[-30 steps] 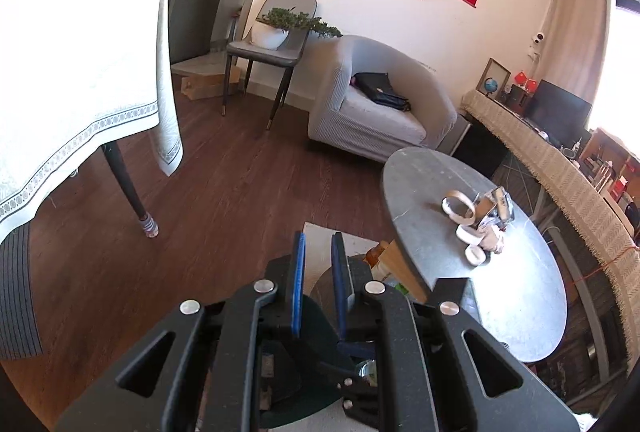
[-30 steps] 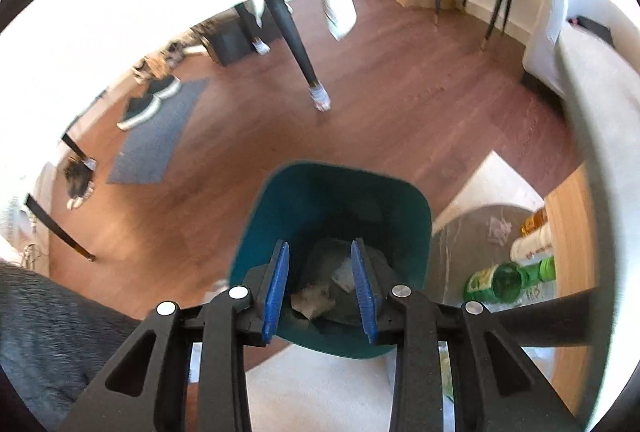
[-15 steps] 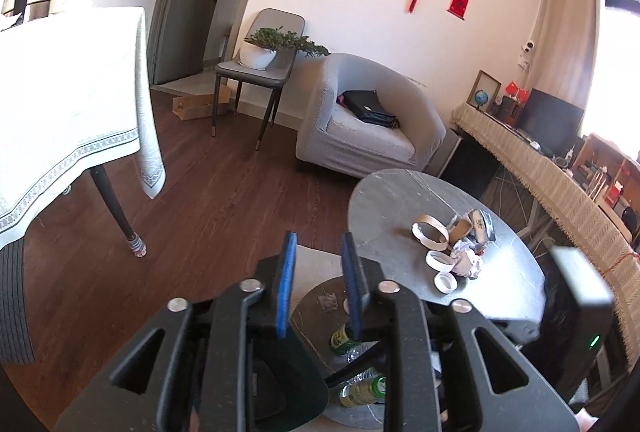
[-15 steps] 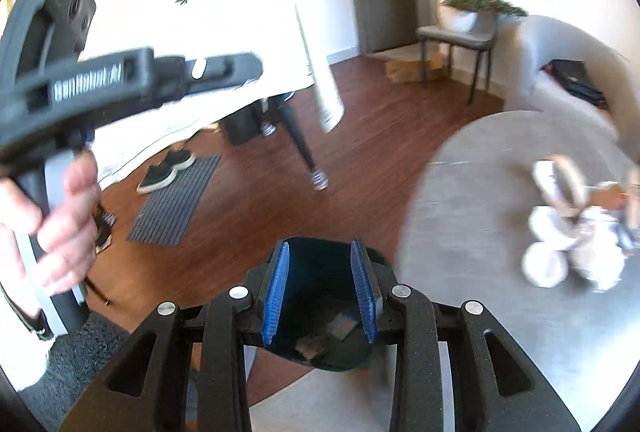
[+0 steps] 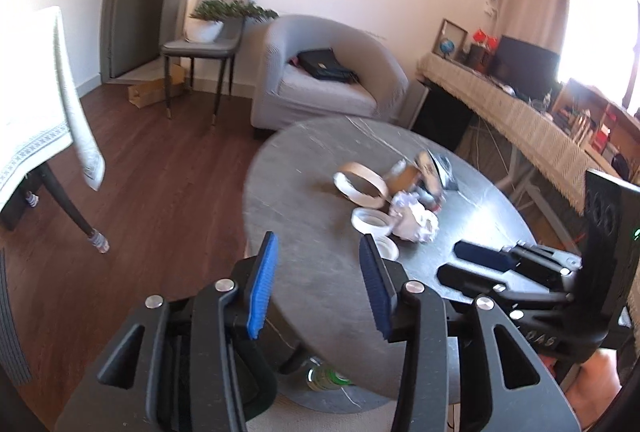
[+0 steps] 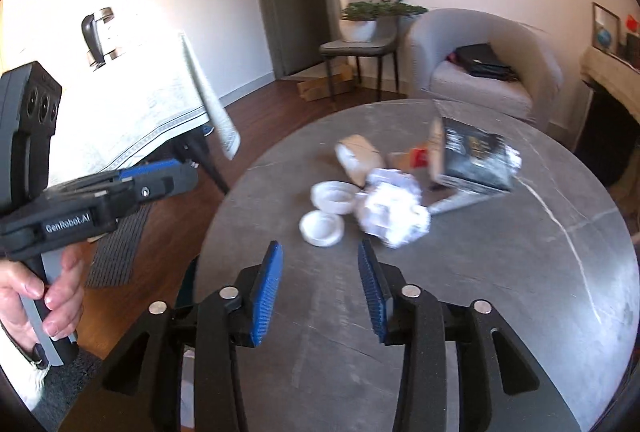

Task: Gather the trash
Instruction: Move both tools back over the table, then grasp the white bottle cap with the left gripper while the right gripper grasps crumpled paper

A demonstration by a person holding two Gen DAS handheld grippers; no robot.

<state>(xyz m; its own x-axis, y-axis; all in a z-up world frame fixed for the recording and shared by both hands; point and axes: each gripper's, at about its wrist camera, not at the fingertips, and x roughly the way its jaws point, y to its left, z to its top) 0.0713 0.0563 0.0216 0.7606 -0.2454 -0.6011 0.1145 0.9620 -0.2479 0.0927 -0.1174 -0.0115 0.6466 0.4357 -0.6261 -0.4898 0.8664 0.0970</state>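
Note:
Trash lies in a heap on the round grey table [image 5: 320, 167] [image 6: 480, 272]: a crumpled white paper ball [image 5: 414, 218] [image 6: 394, 209], tape rolls [image 5: 362, 183] [image 6: 358, 159], white lids [image 5: 372, 222] [image 6: 322, 228] and a black foil packet [image 6: 470, 157]. My left gripper [image 5: 316, 284] is open and empty above the table's near edge. My right gripper [image 6: 318, 288] is open and empty over the table, just short of the lids; it also shows in the left wrist view [image 5: 476, 264].
A grey armchair [image 5: 324, 79] with a black bag and a chair with a plant [image 5: 208, 35] stand behind the table. A cloth-covered table [image 5: 36, 127] is at the left. A green bottle [image 5: 326, 380] lies under the round table. A long sideboard [image 5: 520, 119] runs along the right.
Both grippers have risen from the teal bin at the floor up to the round table. Both have opened wider. The trash heap is now close in front of them.

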